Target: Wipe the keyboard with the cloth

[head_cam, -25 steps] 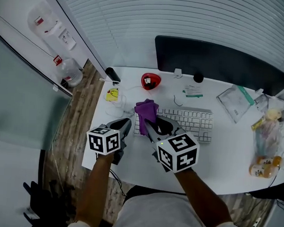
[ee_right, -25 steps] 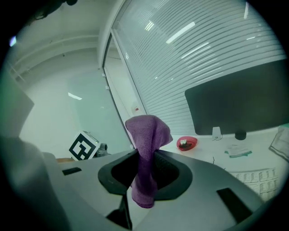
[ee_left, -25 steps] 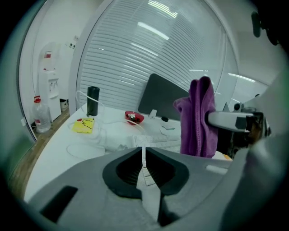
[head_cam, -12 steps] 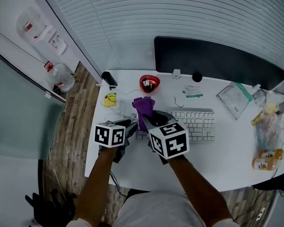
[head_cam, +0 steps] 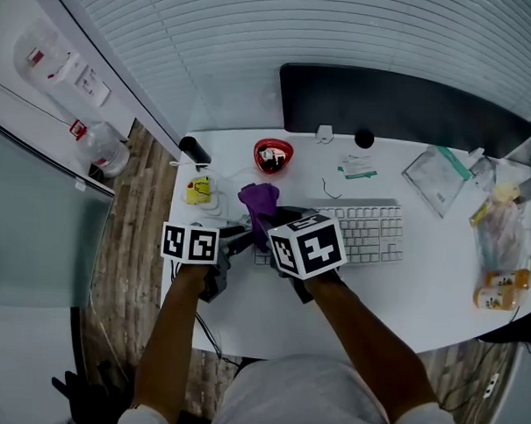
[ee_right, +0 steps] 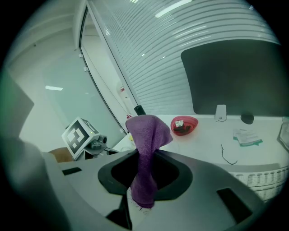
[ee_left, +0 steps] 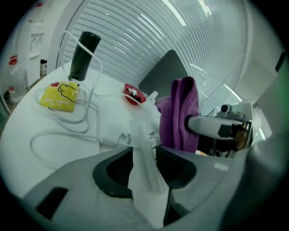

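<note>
No legible text anywhere. The marker cubes (head_cam: 190, 244) carried only black-and-white square codes, no characters. The yellow packet (ee_left: 59, 95) had a line drawing and a red spot, wording unreadable. The wall labels (head_cam: 86, 86) showed red marks, print too small. Keyboard (head_cam: 370, 231) key legends and the green-printed paper slip (head_cam: 360, 167) weren't resolvable.

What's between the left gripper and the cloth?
The keyboard's left end, in the left gripper view: it shows in the gap of the left gripper's jaws, which have just been opening. The cloth hangs beyond.
</note>
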A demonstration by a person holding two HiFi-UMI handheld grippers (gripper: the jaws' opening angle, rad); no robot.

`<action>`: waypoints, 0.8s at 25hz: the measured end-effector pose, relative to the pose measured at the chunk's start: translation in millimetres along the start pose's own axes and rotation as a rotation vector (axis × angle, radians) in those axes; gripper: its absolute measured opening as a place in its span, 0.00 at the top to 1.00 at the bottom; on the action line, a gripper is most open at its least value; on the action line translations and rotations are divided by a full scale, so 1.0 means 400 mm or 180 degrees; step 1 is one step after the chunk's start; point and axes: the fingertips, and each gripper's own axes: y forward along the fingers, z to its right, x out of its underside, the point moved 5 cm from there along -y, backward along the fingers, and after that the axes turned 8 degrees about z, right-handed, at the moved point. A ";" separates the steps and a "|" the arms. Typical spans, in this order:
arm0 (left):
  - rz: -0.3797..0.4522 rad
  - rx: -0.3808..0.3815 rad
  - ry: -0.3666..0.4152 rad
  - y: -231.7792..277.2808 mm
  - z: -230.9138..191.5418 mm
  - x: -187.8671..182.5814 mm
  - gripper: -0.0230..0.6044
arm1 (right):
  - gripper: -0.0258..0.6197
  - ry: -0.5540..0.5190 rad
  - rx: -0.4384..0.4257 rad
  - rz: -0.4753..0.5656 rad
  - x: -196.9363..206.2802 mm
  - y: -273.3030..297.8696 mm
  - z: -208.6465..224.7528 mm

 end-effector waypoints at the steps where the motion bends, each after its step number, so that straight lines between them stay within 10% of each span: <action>1: -0.0003 0.0054 -0.0050 0.001 -0.001 0.001 0.70 | 0.83 0.0013 -0.0011 -0.0037 0.005 0.006 -0.001; 20: 0.0000 0.0276 -0.0062 0.009 0.005 0.008 0.82 | 0.83 0.0129 0.0234 -0.0464 0.056 -0.039 0.143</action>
